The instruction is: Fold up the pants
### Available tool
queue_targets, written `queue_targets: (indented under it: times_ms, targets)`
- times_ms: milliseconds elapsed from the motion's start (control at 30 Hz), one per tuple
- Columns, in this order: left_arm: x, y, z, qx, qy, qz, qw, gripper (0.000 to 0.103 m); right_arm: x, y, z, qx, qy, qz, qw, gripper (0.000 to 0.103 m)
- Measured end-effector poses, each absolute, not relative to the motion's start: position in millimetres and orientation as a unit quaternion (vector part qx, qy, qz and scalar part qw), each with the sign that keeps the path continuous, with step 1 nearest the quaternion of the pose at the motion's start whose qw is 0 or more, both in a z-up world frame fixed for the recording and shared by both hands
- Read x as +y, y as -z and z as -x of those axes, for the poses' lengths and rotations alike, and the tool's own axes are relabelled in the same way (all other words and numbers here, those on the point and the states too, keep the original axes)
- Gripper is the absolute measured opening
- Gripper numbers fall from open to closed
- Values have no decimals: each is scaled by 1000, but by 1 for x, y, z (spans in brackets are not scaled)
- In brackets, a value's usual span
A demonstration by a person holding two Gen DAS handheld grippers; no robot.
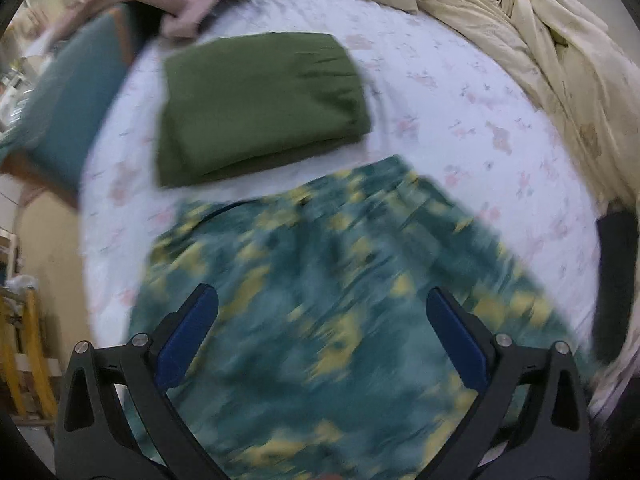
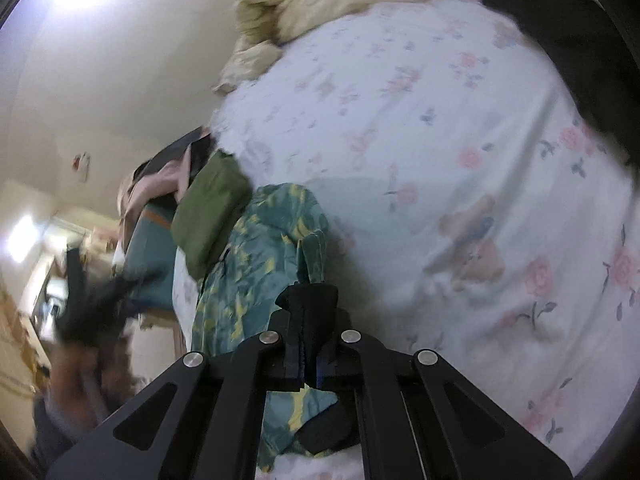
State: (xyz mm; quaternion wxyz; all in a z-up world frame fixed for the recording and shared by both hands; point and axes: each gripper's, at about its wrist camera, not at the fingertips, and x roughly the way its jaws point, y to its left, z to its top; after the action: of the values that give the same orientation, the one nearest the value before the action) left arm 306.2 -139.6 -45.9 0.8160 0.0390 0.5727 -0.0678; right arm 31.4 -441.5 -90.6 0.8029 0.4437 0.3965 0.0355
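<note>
Pants [image 1: 320, 280] lie spread on the bed [image 1: 460, 92] — your right hand-held gripper [image 2: 306, 292] pinches their fabric for folding, your left hand-held gripper [image 1: 322, 308] hovers released.

The right gripper [image 2: 307, 300] is pinching the teal pants [image 2: 260, 248], which are lying on the sheet [image 2: 440, 160] ahead of its fingertips.

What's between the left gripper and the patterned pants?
Nothing visible. The left gripper is open directly over the teal-and-yellow pants, with no other item between. The folded green garment lies beyond them on the bed sheet. The right gripper is shut on the pants.
</note>
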Motion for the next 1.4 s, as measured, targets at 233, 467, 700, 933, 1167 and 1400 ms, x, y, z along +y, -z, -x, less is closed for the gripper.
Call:
queue_targets:
  times_ms: [233,467,700,933,1167,1400]
  targets:
    - [-231,106,-378,629,105,-51,769,93,-411,90,-41,418,-68,-414,805,2]
    - [-278,156,-401,653,83,-82,749,81,-385,103,-49,452,-104,-379,801,2]
    - [-273,178,-402,665,100,-114,731,4,-360,106,-56,484,-140,-328,799,2]
    - [-247,115,-392,658,177,-160,714,2,-333,72,-48,438,-241,-324,803,2]
    - [-198,46,-383,622,188,-165,742,2,-285,31,-39,406,-311,-257,820,2]
    - [-113,44,-396,603,165,-174,761,2,-232,11,-56,395,-377,-217,809,2]
